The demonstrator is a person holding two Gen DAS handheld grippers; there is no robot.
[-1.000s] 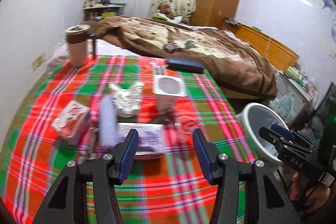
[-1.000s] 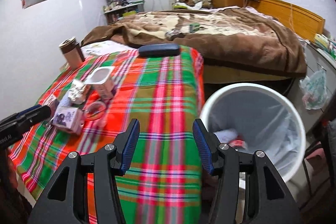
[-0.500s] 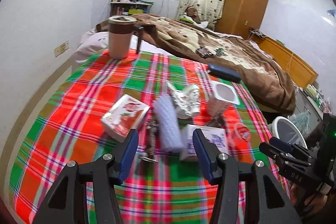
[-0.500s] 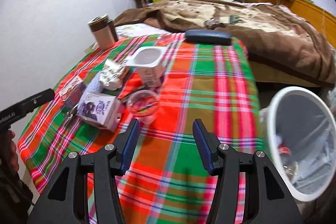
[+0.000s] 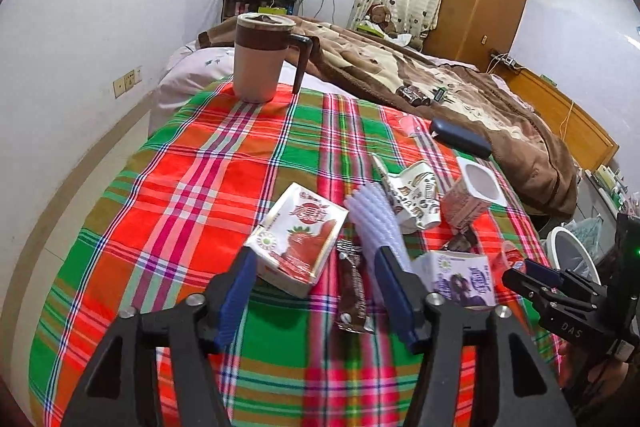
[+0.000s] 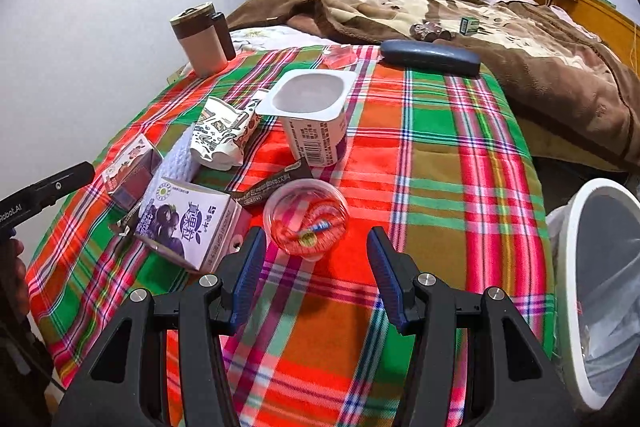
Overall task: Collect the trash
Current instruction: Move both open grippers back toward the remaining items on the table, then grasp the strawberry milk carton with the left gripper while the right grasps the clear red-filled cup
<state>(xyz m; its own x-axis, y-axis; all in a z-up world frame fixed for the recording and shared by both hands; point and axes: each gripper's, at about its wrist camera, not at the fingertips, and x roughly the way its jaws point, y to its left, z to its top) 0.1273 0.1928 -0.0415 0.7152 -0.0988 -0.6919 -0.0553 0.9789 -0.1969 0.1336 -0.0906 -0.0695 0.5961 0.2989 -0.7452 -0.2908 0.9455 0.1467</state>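
The red strawberry carton [image 5: 298, 239] was partly hidden behind the left gripper [image 5: 312, 279], whose jaws had just been widening and stood apart, clamping nothing. A brown wrapper [image 5: 352, 291] lay between those jaws, its long axis running away from them. The right gripper [image 6: 316, 267] stood open too, and the clear plastic cup [image 6: 306, 223] lay just ahead of its jaws, mouth up. The white bin [image 6: 600, 291], right of them, was cut off by the frame. All the trash lay on a plaid cloth [image 6: 440, 147] beside a bed.

Left tongs [image 5: 312, 291] just widened, empty, above strawberry carton [image 5: 298, 239]
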